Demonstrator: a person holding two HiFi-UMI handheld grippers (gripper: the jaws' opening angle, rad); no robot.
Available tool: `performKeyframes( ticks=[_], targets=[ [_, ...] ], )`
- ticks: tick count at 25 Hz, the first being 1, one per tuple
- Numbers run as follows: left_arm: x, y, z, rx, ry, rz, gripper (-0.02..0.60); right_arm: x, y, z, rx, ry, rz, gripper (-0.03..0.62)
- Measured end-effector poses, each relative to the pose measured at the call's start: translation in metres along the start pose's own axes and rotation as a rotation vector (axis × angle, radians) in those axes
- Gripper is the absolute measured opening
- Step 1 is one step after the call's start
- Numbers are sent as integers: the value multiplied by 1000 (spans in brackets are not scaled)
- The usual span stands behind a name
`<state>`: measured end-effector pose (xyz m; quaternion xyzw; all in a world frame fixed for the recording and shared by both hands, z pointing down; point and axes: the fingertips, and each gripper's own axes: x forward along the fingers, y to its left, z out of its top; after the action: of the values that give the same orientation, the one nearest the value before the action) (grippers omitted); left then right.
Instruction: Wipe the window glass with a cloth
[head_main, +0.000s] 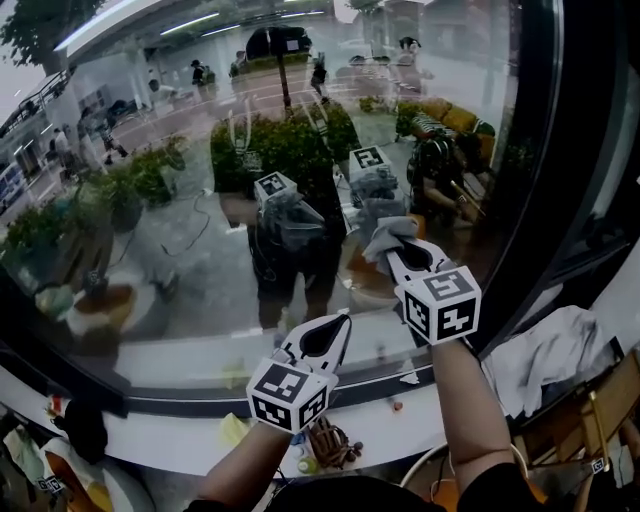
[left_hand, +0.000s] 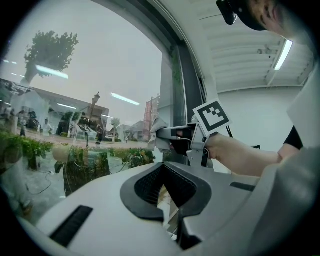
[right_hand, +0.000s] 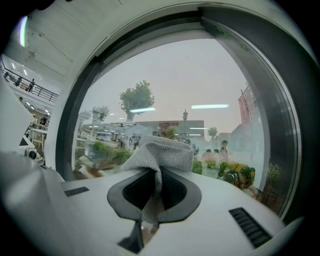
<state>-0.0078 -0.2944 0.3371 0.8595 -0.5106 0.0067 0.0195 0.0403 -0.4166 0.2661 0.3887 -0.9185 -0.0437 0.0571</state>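
The window glass (head_main: 180, 230) fills the head view and mirrors both grippers and the plants outside. My right gripper (head_main: 392, 243) is raised at the pane and is shut on a grey knit cloth (head_main: 385, 232). The cloth bunches past the jaw tips, at or very near the glass. In the right gripper view the cloth (right_hand: 161, 152) rises out of the right gripper (right_hand: 154, 200) before the glass (right_hand: 175, 85). My left gripper (head_main: 343, 320) is lower and left, shut and holding nothing. From the left gripper (left_hand: 167, 207) view I see the right gripper (left_hand: 164, 134) with the cloth (left_hand: 157, 131).
A dark window frame (head_main: 545, 190) runs down the right side. A white sill (head_main: 170, 440) lies below the glass with a yellow scrap (head_main: 233, 428) and a brown object (head_main: 330, 445) on it. White fabric (head_main: 550, 355) is draped over a wooden chair at right.
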Motion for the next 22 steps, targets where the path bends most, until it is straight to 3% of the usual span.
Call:
performKeyframes(
  ticks=[9, 14, 22],
  targets=[
    [-37, 6, -20, -1, 40, 106, 8, 0, -16, -3, 65, -62, -52, 38],
    [-65, 8, -20, 0, 31, 172, 8, -7, -2, -4, 66, -66, -23, 38],
    [-189, 21, -54, -71, 70, 236, 8, -38, 132, -10, 40, -53, 75, 39]
  ],
)
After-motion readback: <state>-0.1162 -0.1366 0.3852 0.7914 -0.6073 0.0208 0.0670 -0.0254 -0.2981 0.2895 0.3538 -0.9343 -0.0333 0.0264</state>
